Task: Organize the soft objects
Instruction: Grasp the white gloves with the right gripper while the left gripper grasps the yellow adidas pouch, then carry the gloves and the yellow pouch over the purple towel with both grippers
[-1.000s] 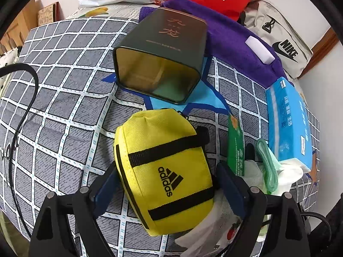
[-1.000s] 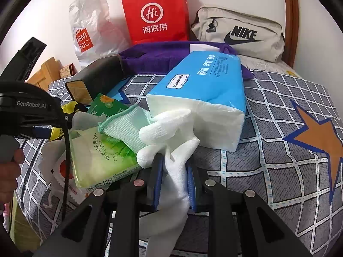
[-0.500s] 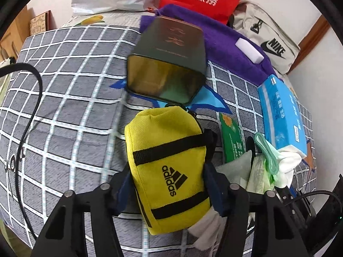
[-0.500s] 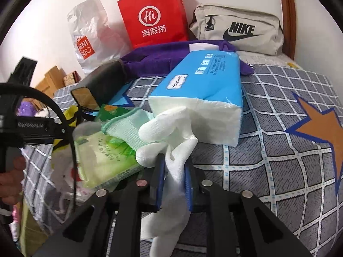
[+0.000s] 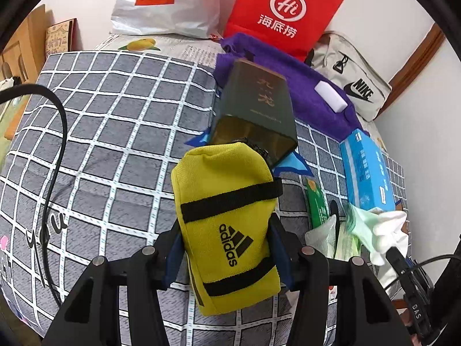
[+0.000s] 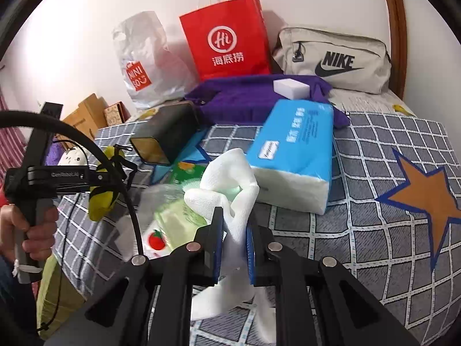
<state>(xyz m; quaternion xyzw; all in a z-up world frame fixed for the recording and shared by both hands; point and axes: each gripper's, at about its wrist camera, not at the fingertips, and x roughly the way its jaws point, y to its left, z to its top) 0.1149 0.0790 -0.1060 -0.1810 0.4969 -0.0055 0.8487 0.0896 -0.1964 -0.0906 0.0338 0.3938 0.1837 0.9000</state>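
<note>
My left gripper [image 5: 227,256] is shut on a yellow Adidas pouch [image 5: 227,216] and holds it lifted above the checked bedspread [image 5: 115,132], in front of the open mouth of a dark green tin box [image 5: 259,109] lying on its side. My right gripper [image 6: 234,239] is shut on a white glove [image 6: 230,184] and holds it raised over the pile. The pouch [image 6: 103,196] and left gripper also show at the left of the right wrist view. The glove [image 5: 389,230] shows at the right of the left wrist view.
A blue tissue pack [image 6: 294,155], green wipes packs [image 6: 178,219] and a pale green cloth lie by the glove. A purple towel [image 6: 245,98] with a white sponge [image 6: 291,88], a red paper bag [image 6: 227,37], a Miniso bag [image 6: 144,63] and a Nike bag [image 6: 331,60] stand at the back.
My left gripper closed on the yellow pouch and lifted it toward the tin box. My right gripper raised the white glove off the pile; its fingers now fold over.
</note>
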